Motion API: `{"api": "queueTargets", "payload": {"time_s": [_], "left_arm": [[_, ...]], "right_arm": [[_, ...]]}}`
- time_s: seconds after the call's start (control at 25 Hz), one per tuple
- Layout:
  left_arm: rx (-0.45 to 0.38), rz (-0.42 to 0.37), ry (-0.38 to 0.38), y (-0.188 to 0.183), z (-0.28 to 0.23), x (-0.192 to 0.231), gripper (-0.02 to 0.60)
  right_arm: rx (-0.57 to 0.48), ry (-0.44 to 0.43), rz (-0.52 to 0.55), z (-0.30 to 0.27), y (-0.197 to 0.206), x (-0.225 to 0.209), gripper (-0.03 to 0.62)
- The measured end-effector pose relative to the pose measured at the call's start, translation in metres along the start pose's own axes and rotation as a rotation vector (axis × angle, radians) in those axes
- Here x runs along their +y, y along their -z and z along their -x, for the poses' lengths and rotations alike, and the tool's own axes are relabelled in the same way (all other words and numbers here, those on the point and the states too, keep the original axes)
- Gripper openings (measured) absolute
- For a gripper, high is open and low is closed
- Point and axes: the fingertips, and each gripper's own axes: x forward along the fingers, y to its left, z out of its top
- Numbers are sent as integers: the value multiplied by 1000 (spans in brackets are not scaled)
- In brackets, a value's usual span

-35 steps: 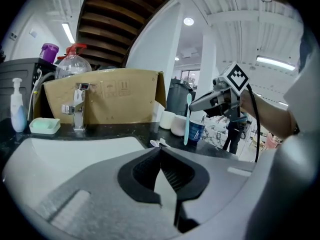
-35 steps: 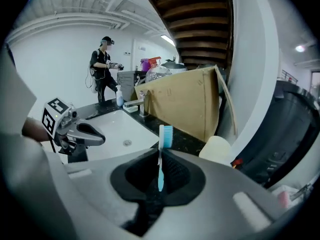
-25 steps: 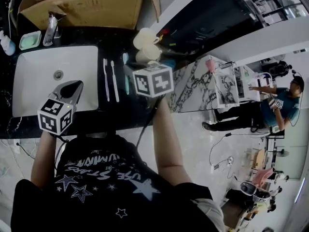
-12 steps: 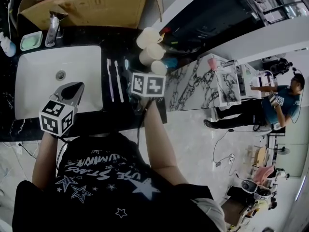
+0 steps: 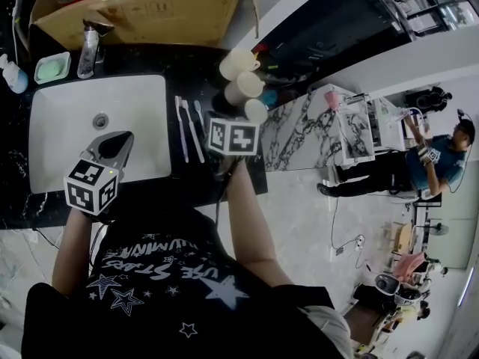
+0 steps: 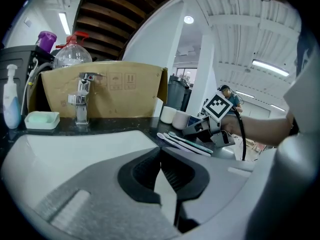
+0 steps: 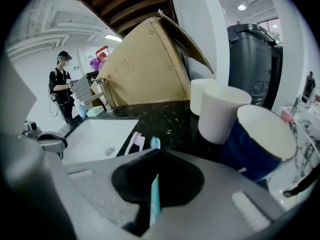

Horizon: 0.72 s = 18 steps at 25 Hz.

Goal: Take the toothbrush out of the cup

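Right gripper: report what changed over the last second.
The right gripper came down toward the counter, and its jaws have just been closing on the teal toothbrush between them, its head now beside the pale toothbrushes lying there. The left gripper over the sink and the cups stayed put.

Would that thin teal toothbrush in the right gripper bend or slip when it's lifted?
Probably stiff and light: the teal toothbrush is a slim, straight stick. It could slip or swivel, since the right gripper pinches only its narrow, smooth-looking handle.
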Motion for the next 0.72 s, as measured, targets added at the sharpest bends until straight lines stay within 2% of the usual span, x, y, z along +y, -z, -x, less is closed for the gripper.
{"api": "queueTargets", "payload": {"time_s": [0.4,0.52,0.72], "left_arm": [[6,-27,34,2,14,11,11],[-8,-14,5,2,26,10,11],[-24,20,-74,9,40,2,11]], "right_arm": [[-149,62,77,35,-17,19,5],[-157,59,94,39,-15,24,5],[-164,-2,167,42,-13,33,5]]}}
